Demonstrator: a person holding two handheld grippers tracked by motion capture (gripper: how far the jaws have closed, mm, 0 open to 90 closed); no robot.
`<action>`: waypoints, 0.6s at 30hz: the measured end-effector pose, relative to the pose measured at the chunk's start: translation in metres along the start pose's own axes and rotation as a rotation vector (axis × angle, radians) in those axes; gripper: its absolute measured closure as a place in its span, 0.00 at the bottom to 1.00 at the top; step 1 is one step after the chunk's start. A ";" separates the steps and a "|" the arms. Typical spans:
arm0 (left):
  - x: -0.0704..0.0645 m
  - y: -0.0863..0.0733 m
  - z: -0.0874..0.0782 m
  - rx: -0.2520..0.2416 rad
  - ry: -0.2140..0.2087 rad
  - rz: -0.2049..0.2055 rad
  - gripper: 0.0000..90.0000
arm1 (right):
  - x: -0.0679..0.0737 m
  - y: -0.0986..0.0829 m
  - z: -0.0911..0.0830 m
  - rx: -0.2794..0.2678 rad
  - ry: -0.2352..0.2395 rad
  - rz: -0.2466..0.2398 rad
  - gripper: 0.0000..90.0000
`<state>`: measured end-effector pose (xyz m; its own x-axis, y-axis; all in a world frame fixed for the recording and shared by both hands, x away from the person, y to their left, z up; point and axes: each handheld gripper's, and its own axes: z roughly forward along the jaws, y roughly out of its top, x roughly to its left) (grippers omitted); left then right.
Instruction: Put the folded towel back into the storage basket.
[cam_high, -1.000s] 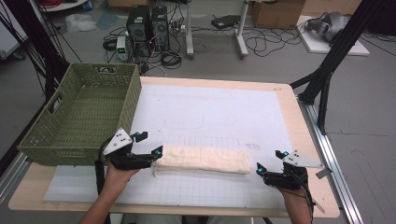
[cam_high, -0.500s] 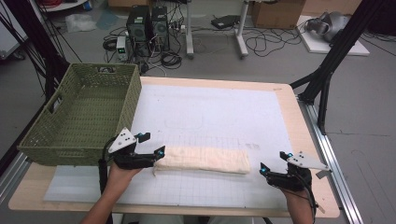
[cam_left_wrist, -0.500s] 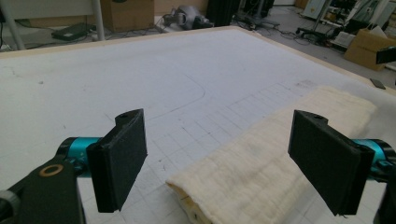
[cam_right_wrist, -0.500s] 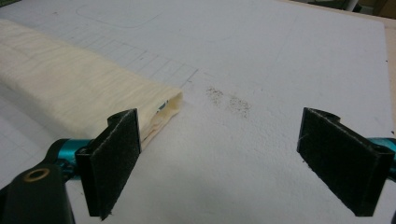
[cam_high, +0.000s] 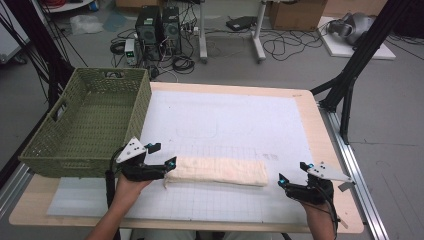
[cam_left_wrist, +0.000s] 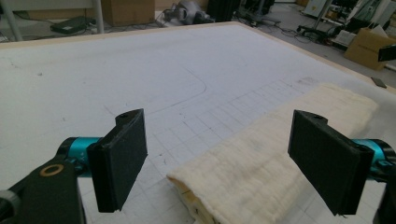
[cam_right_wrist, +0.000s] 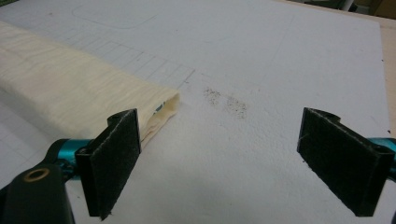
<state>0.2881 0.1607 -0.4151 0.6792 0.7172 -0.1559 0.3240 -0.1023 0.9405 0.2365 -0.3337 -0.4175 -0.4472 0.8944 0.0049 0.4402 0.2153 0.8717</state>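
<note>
Item: folded cloth on a bench, with a basket at hand. At the left of the high view stands a green woven basket (cam_high: 87, 125), nothing visible in it, on the bench's (cam_high: 305, 102) near-left corner beside the white gridded mat (cam_high: 240, 120). Just right of the basket's near corner, in the lower left of the frame, the left hand-held gripper (cam_high: 167, 167) sits at the left end of the towel (cam_high: 217, 171); in the left gripper view its two black jaws stand wide apart with the towel's (cam_left_wrist: 261, 158) folded end lying low between them, touching neither pad, so nothing is gripped. The towel is cream-coloured, already folded into a long narrow strip, lying flat across the lower middle of the mat, well apart from the basket's inside. In the lower right of the high view the right hand-held gripper (cam_high: 281, 181) rests just beyond the towel's right end; in the right gripper view its jaws are likewise spread, and the towel's (cam_right_wrist: 70, 100) open end lies up and left of the left-hand jaw, clear of the gap. Judged progress: lengthwise folding looks done; left to do, by appearance, are taking hold of an end, any further fold, and, if the basket is the destination, the lift across into it.
</note>
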 end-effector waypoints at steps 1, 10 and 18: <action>0.000 0.000 0.000 0.001 0.001 -0.002 0.22 | 0.000 0.000 0.000 0.002 0.000 0.000 0.14; 0.000 -0.002 0.002 0.039 0.010 -0.034 0.20 | 0.003 0.001 0.001 -0.013 0.020 0.012 0.14; 0.000 -0.009 0.008 0.116 0.006 -0.039 0.26 | 0.002 0.000 0.004 -0.001 0.025 0.005 0.14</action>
<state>0.2906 0.1560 -0.4257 0.6607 0.7263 -0.1896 0.4246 -0.1533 0.8923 0.2385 -0.3304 -0.4196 -0.4639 0.8856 0.0217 0.4415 0.2099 0.8724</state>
